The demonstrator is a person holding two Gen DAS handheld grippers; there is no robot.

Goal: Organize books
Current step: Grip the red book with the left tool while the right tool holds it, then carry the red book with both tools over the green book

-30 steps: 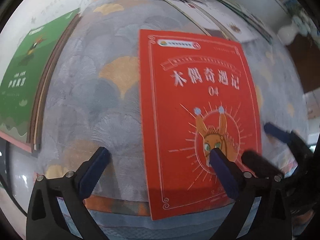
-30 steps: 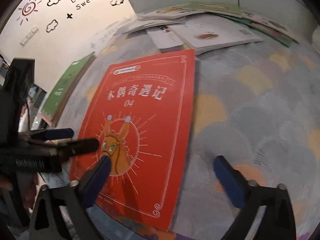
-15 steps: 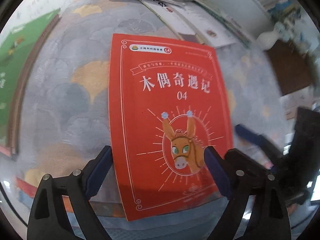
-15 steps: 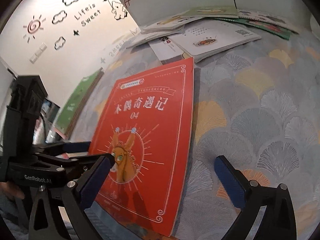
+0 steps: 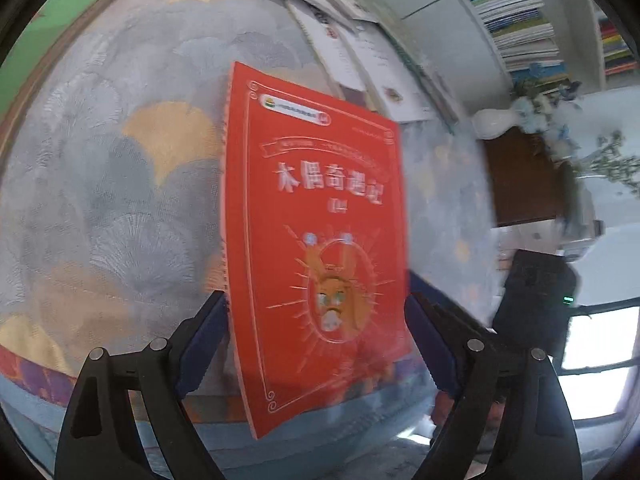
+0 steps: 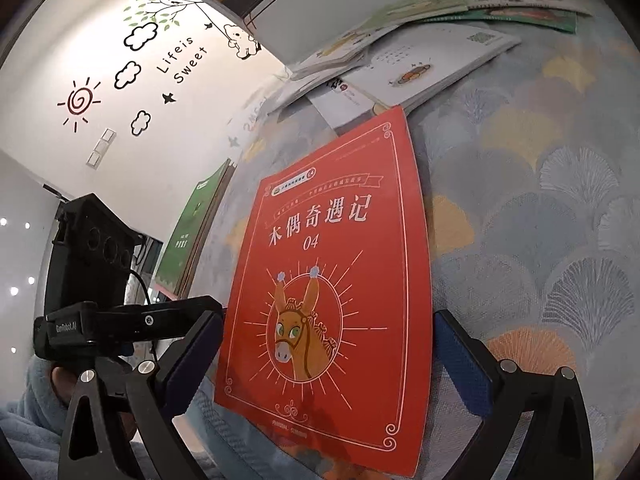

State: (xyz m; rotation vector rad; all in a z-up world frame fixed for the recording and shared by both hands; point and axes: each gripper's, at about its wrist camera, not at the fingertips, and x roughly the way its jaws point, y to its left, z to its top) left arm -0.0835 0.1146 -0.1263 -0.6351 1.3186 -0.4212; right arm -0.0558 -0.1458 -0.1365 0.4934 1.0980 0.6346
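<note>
A red book with a donkey on its cover lies lengthwise on the patterned cloth. Its near end juts past the front edge. My left gripper straddles the book with its jaws closing. The book's long edges line up with the blue pads, but I see no firm squeeze. In the right wrist view the same red book sits between the wide-apart fingers of my right gripper, with a thin gap at each pad. The left tool's black housing stands just left of it.
A green book lies at the far left on a stack. A loose pile of pale books covers the back of the table. A bookshelf and a white vase stand to the right. A fuzzy blue sleeve is at lower left.
My left gripper swung right and narrowed: its right finger was over the cover, now the book sits between both fingers. The right view tipped up and the book now fills its gap.
</note>
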